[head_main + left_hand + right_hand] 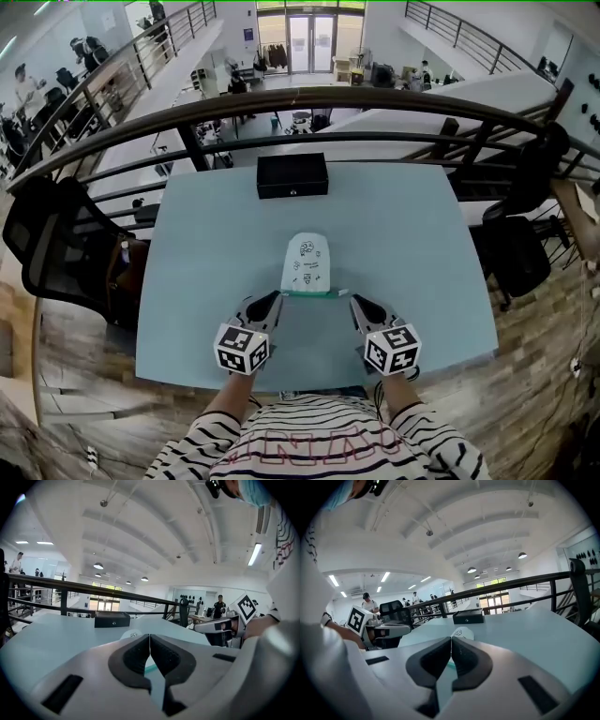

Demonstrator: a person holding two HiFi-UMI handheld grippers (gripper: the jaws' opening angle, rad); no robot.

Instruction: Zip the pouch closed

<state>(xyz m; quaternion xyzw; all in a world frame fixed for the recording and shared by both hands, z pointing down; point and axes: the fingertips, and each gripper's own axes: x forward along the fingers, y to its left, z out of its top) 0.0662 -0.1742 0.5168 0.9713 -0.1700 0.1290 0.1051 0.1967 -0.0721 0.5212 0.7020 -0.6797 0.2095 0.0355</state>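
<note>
Head view: we see a white printed fabric pouch (307, 262) lying flat mid pale-blue table (206, 262), green zip edge (309, 293) toward us. L gripper (277, 297) sits at the pouch's near-left corner, R gripper (354, 300) at the zip edge's right end. Black rectangular box (292, 174) at far edge, well apart from pouch.

Left gripper view: jaws pressed together, pads touching; pouch just beyond tips, green edge showing below.

Right gripper view: jaws likewise pressed together, pouch just ahead.
</note>
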